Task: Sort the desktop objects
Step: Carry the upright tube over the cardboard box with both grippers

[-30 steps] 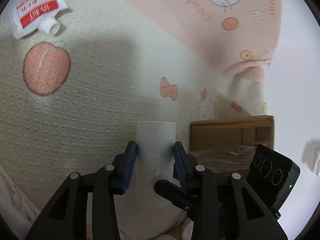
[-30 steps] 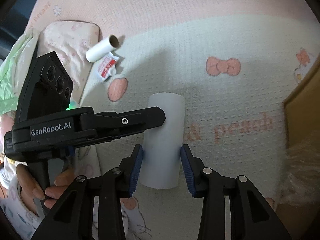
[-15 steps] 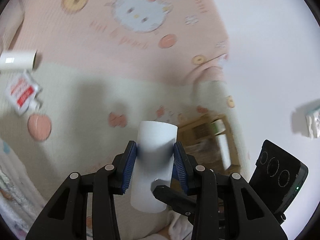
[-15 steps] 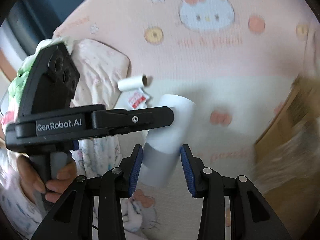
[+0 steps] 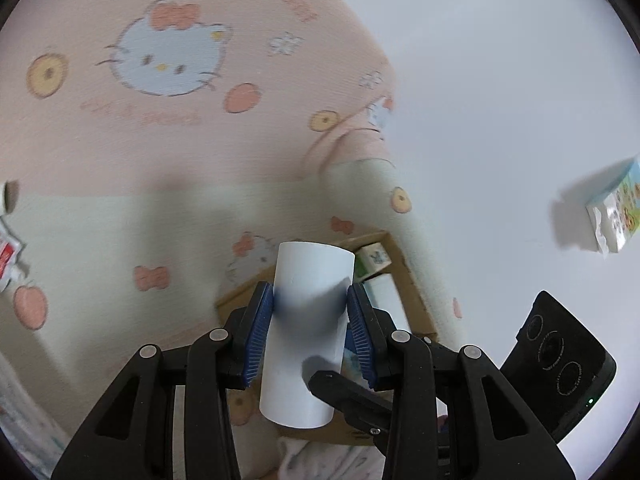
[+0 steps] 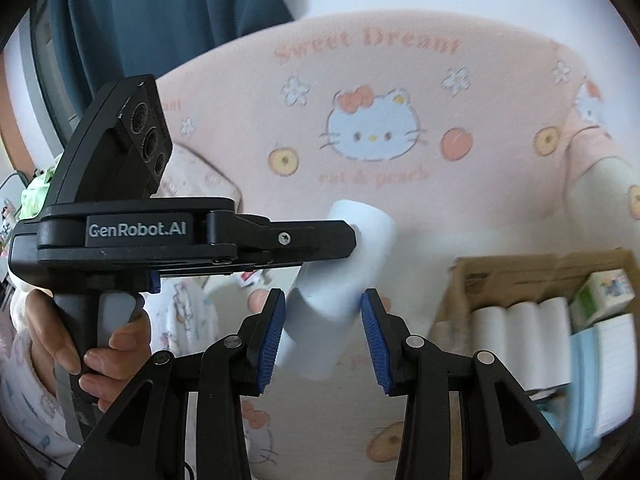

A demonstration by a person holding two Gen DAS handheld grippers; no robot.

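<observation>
A white paper roll [image 5: 308,332] hangs in the air, held by both grippers at once. My left gripper [image 5: 310,312] is shut on its middle, blue pads pressed on both sides. My right gripper [image 6: 323,308] is shut on the same roll [image 6: 340,292], which lies tilted between its pads. From the right wrist, the left gripper [image 6: 352,240] comes in from the left onto the roll's upper end. An open cardboard box [image 6: 500,272] at the right holds several white rolls [image 6: 520,340]. The same box [image 5: 404,280] lies below the roll in the left wrist view.
A pink and cream cartoon-cat blanket [image 5: 160,160] covers the surface. A red-white sachet [image 5: 8,256] and another roll [image 5: 8,196] lie at its left edge. A printed carton [image 5: 612,212] sits on the white surface at right. A hand [image 6: 100,344] holds the left gripper's handle.
Both grippers have risen with the roll held between them. The blanket has dropped away, the box and its contents have come into view, and the roll now tilts in the right wrist view.
</observation>
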